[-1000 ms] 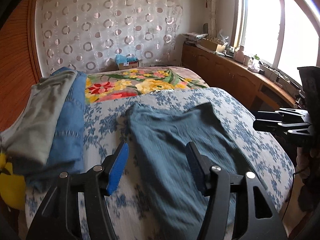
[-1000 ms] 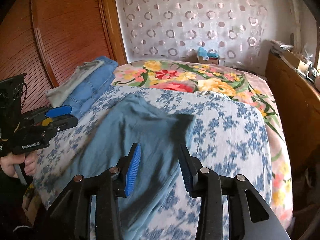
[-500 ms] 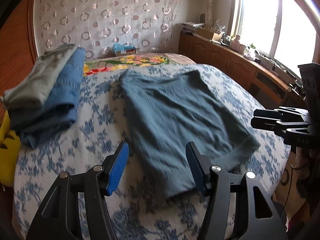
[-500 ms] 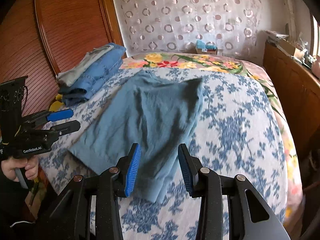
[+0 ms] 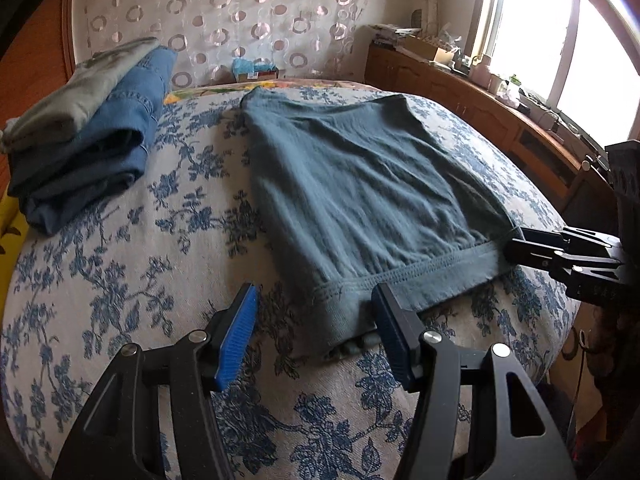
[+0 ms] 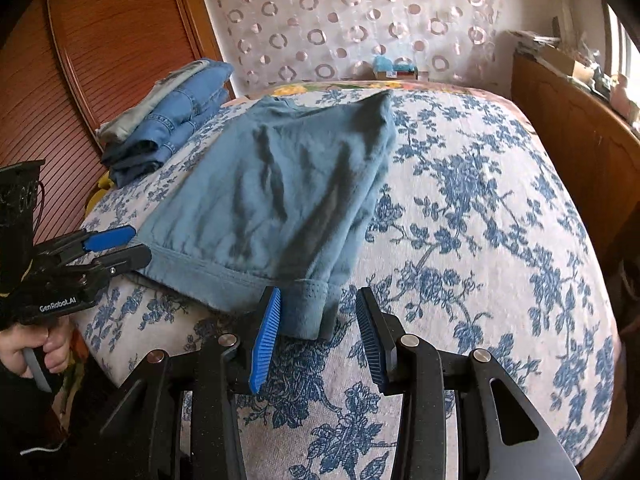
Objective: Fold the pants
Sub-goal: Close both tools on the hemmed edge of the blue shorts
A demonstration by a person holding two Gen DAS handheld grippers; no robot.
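Left wrist view: both tools wide apart, left tool [image 5: 314,334] and right tool [image 6: 318,334] straddling pants [image 5: 360,188] waistband corners.

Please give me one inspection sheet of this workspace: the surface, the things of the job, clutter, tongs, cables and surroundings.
Surface: bed with blue floral cover.
Job's things: teal pants lying flat, waistband at the near edge.
Clutter: folded jeans stack with a grey garment on top, beside the pants, apart from them.
Tongs: left tongs open around one waistband corner; right tongs open around the other corner; neither closed.
Cables: thin wire near the left gripper's body in the right wrist view.
Surroundings: patterned curtain, wooden cabinet, window.
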